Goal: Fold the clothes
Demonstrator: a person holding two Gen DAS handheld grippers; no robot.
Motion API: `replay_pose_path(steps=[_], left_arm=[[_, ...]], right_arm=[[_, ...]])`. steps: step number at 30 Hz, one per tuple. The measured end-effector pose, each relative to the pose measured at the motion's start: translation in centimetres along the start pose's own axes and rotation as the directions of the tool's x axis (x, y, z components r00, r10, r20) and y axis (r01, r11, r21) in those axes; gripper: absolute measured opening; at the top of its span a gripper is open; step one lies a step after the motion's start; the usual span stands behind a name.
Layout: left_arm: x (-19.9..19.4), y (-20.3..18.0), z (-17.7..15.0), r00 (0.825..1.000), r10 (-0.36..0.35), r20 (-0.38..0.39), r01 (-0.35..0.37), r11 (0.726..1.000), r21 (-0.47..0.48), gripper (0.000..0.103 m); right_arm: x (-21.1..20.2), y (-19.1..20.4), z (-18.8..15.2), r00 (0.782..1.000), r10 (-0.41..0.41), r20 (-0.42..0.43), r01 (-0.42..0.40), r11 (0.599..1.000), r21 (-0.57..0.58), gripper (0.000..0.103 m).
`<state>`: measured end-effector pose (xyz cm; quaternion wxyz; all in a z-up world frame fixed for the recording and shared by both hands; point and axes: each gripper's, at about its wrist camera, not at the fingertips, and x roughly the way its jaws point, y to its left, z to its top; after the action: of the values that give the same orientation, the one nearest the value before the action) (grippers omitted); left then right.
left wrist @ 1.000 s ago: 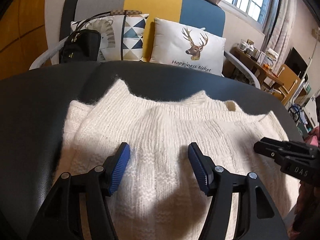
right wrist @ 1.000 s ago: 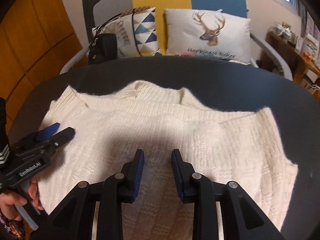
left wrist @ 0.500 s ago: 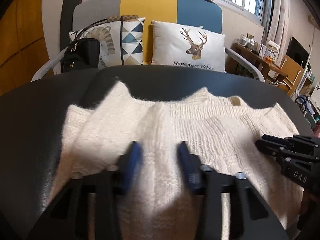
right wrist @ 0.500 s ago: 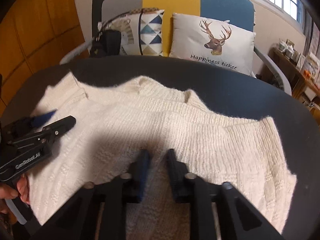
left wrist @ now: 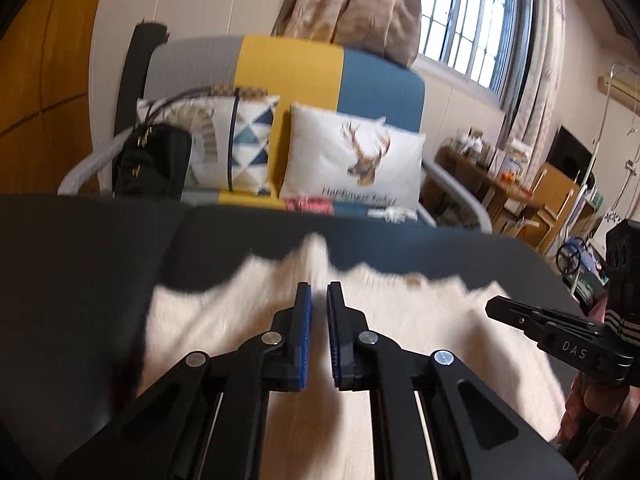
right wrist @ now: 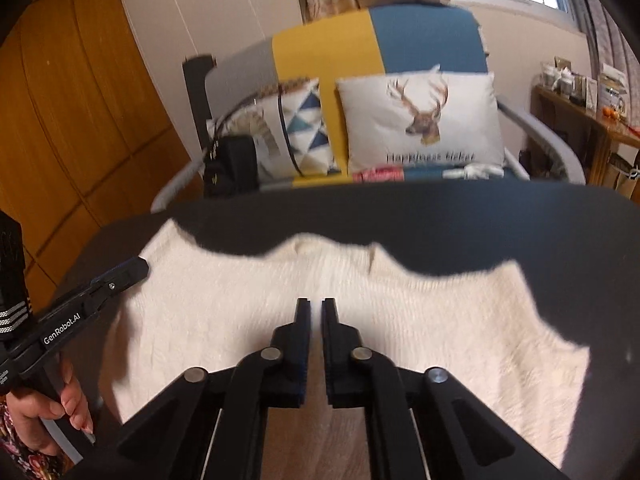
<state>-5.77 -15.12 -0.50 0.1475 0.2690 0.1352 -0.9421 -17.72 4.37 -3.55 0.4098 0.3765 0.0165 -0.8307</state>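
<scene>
A sofa in grey, yellow and blue blocks stands against a pale wall behind the dark tabletop, with a deer cushion, a triangle-patterned cushion and a black bag on it. The white knitted sweater is spread across the tabletop from near its left edge toward the right, its collar toward the far edge; the near part rises toward both cameras.

The left hand-held gripper has just been closing, and its blue pads now stand almost pressed together with white knit showing in the narrow gap; the blur keeps me from telling how much cloth they pinch. The right hand-held gripper has likewise just been closing, jaws nearly together over the middle of the sweater, with pale fabric in the slit.

The left wrist view alone shows the barred window, the curtains, a cluttered wooden side table and the right hand-held gripper from the side, over the sweater's right part. The right wrist view alone shows orange wooden panelling, the sweater's full right edge, and the person's hand holding the left hand-held gripper at the sweater's left edge.
</scene>
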Motion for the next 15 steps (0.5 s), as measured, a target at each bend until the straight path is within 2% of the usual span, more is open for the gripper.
replay_pose_path(steps=[2,4,7,8,9,10,12,14,15], left_arm=[[0.6,-0.3,1.1,1.0,0.003,0.003,-0.003,1.0,0.013,0.003],[1.6,-0.2,1.2,1.0,0.008,-0.026,-0.007,1.0,0.015,0.003],[3.1,0.5,0.0,0.995,0.025,-0.093,-0.025,1.0,-0.003,0.005],[3.6,0.8,-0.4,0.993,0.03,-0.116,-0.031,0.999,-0.008,0.008],[4.4,1.0,-1.3,0.984,0.052,-0.168,-0.054,0.999,-0.005,0.02],[5.1,1.2,-2.2,0.972,0.077,-0.223,-0.079,0.997,0.0,0.034],[6.0,1.7,-4.2,0.954,0.094,-0.285,-0.096,0.995,0.009,0.046],[5.9,1.8,-5.7,0.959,0.115,-0.259,-0.112,0.993,0.025,0.057],[5.7,1.7,-6.2,0.963,0.132,-0.233,-0.125,0.991,0.043,0.063]], right_arm=[[-0.4,-0.3,1.2,1.0,-0.005,0.024,0.005,1.0,0.009,0.001],[-0.1,-0.6,2.1,1.0,-0.014,0.02,0.014,1.0,0.013,0.001],[1.2,-1.5,1.7,0.995,0.086,-0.059,-0.082,0.994,0.069,0.005],[1.7,-1.8,1.3,0.99,0.111,-0.088,-0.103,0.991,0.085,0.015],[2.2,-1.8,0.5,0.988,0.102,-0.12,-0.092,0.992,0.084,0.027],[2.7,-1.8,-0.3,0.985,0.077,-0.153,-0.067,0.995,0.072,0.027],[3.6,-1.8,-1.8,0.979,0.033,-0.202,-0.023,0.998,0.053,0.028],[4.3,-1.5,-3.0,0.974,0.007,-0.225,0.0,0.999,0.033,0.031],[4.5,-1.0,-3.3,0.974,-0.008,-0.228,0.008,1.0,0.0,0.036]])
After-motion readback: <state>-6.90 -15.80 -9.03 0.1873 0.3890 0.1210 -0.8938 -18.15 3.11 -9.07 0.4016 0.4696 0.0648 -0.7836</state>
